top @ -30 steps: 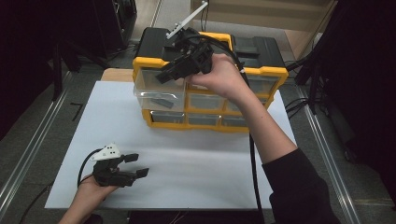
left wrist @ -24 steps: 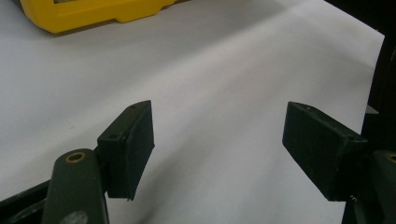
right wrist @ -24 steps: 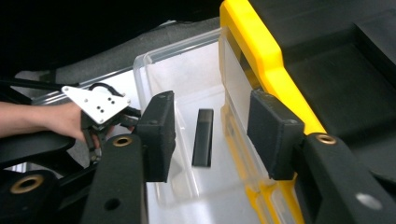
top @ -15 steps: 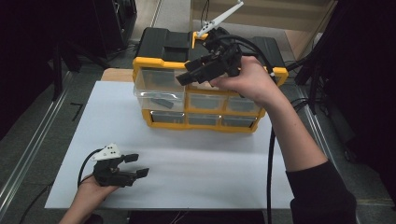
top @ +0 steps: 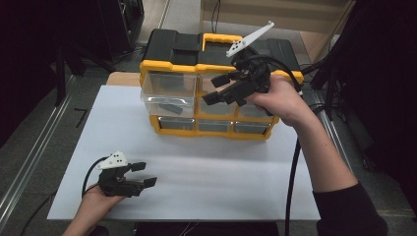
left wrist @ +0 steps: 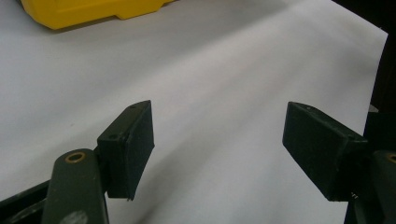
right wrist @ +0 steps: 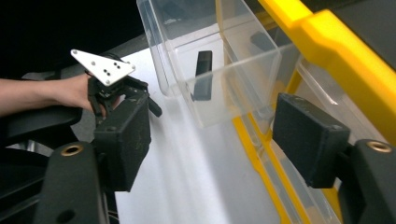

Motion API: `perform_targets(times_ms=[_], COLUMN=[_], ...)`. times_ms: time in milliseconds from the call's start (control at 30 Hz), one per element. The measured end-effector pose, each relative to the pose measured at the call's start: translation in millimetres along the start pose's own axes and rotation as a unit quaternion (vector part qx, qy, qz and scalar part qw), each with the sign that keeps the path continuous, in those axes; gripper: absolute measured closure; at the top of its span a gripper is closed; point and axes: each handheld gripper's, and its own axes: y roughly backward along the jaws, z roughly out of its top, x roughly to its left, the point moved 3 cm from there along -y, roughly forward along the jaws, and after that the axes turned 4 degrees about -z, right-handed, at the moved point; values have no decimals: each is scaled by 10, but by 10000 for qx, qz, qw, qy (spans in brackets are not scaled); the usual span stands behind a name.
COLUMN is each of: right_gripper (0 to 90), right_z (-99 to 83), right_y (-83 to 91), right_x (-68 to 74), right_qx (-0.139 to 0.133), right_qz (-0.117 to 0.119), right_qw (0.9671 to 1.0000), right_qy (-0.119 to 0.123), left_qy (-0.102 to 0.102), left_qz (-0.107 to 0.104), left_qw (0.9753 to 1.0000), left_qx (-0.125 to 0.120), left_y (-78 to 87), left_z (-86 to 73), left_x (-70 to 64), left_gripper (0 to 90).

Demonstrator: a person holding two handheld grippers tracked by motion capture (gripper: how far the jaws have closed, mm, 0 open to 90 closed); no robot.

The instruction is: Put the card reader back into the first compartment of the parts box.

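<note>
Right gripper has drifted rightward from the pulled-out clear drawer, jaws wide, empty. Black part lies inside the drawer. Left gripper stays on the tabletop, open, idle. Likely drawer-closing comes next.

The organiser frame is moulded in glossy yellow plastic, its drawers in smooth clear plastic. The tabletop is covered in matt white paper. Matt black pads are seen on the right tool.
</note>
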Motion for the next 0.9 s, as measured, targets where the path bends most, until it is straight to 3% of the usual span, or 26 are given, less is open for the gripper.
perform_targets(times_ms=[333, 500, 633, 900], right_gripper=[248, 238, 238, 238], right_z=[-239, -403, -512, -710], right_y=[-54, -114, -158, -310], right_x=[49, 59, 72, 99], right_qx=[-111, -54, -189, -22], right_qz=[118, 20, 91, 100], right_qw=[9999, 9997, 9993, 9992], right_qy=[-54, -229, -314, -381], left_qy=[18, 15, 22, 23], left_qz=[9, -1, -1, 3], left_qw=[10000, 10000, 10000, 10000], left_qx=[-3, 12, 17, 6], left_y=[-2, -2, -4, -2], left_z=[-2, -1, -2, -2], left_x=[0, 2, 0, 3], left_gripper=[263, 263, 263, 263])
